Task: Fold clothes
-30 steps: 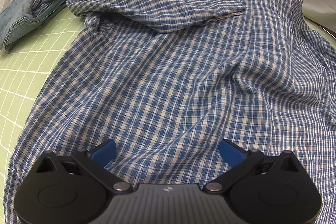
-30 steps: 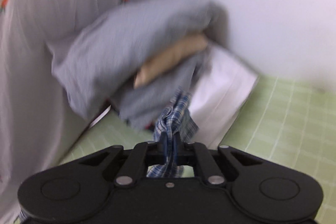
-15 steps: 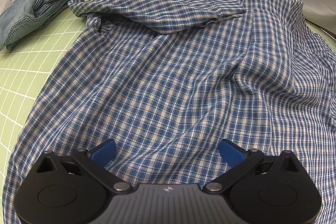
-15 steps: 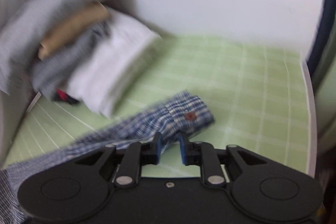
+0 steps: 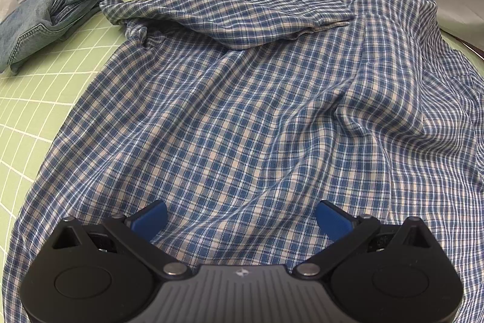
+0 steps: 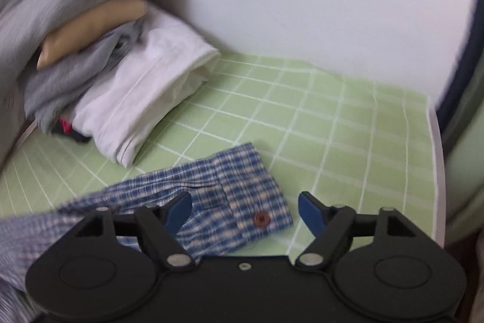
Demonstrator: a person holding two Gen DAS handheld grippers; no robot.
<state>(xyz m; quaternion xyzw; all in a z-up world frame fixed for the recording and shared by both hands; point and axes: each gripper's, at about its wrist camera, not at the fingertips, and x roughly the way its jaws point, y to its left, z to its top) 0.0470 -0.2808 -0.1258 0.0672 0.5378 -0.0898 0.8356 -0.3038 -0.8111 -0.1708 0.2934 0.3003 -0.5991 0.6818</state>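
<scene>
The right gripper (image 6: 245,209), which was pinching the plaid cuff (image 6: 242,196) a moment ago, is now standing with its blue fingers spread wide, the cuff lying released on the green grid mat (image 6: 332,123) between them, while the left gripper (image 5: 240,220) is hovering just as wide apart and empty over the near hem of the plaid shirt (image 5: 242,117). To do the sleeve fold well, I judge the flattened sleeve should be laid straight across the shirt body, with the far folded sleeve (image 5: 230,17) as a guide. Room is lying open to the right up to the mat's white edge, whereas the stacked clothes (image 6: 99,56) are crowding the far left and the denim garment (image 5: 45,20) is sitting well apart at the shirt's far left.
</scene>
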